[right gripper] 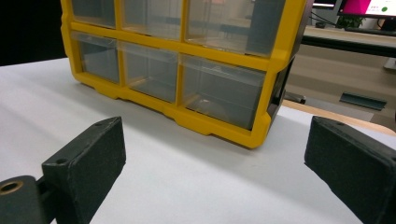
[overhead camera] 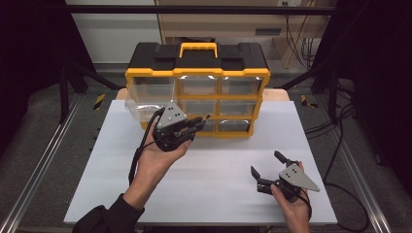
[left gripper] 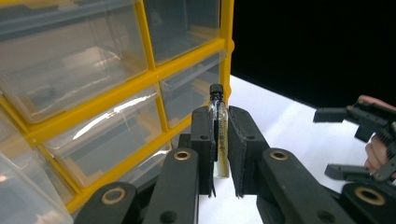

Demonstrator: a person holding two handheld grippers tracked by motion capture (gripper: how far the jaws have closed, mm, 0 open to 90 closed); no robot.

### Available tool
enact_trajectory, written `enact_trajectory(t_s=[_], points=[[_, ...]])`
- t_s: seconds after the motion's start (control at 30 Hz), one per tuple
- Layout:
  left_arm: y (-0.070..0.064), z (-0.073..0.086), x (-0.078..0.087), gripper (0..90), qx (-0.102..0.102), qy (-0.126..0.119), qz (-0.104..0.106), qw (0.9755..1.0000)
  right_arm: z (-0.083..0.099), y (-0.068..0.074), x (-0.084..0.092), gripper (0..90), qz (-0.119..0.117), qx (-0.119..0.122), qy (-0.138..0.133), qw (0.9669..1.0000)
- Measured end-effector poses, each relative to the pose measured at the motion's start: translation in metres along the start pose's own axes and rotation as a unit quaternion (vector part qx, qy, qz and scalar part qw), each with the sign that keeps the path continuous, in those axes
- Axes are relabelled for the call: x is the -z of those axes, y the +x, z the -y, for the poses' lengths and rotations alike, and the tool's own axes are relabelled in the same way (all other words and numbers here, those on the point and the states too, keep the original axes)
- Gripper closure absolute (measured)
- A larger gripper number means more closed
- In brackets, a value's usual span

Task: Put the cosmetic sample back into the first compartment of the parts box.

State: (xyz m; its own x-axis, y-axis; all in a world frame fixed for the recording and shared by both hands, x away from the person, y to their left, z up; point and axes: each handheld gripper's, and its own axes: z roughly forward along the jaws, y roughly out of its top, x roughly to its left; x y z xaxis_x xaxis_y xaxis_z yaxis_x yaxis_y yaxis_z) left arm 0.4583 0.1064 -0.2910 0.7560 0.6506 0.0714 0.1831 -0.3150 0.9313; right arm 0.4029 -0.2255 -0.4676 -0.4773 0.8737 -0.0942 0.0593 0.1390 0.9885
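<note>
Just in front of the organizer (overhead camera: 197, 87), our left gripper (left gripper: 222, 130) pinches a small vial (left gripper: 218, 122) upright, the pulled-out top-left drawer (overhead camera: 145, 99) lying close to its left, while our right gripper (overhead camera: 267, 167) rests open at the near right.

One drawer organiser (overhead camera: 197, 73), one glass vial (left gripper: 218, 130), two tongs, left (overhead camera: 200, 121), right (overhead camera: 266, 162)

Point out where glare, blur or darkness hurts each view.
High view: bright glare on the organizer's upper clear drawers, dark surroundings. Left gripper view: streak reflections on the drawers, black background at right, the vial fairly sharp. Right gripper view: the near pads soft, the table evenly lit.
</note>
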Motion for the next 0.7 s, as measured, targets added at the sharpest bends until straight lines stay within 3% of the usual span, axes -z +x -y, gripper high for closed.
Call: enact_trajectory(t_s=[0.27,0.7], points=[[0.005,-0.010,0.009,80.5,-0.019,0.003,-0.013,0.9997,0.002,-0.003,0.002,5.0,0.005,0.001,0.005,1.0000],[0.014,-0.022,0.021,80.5,-0.017,-0.018,-0.020,0.9995,0.004,-0.005,0.003,5.6,0.007,-0.006,0.004,1.0000]])
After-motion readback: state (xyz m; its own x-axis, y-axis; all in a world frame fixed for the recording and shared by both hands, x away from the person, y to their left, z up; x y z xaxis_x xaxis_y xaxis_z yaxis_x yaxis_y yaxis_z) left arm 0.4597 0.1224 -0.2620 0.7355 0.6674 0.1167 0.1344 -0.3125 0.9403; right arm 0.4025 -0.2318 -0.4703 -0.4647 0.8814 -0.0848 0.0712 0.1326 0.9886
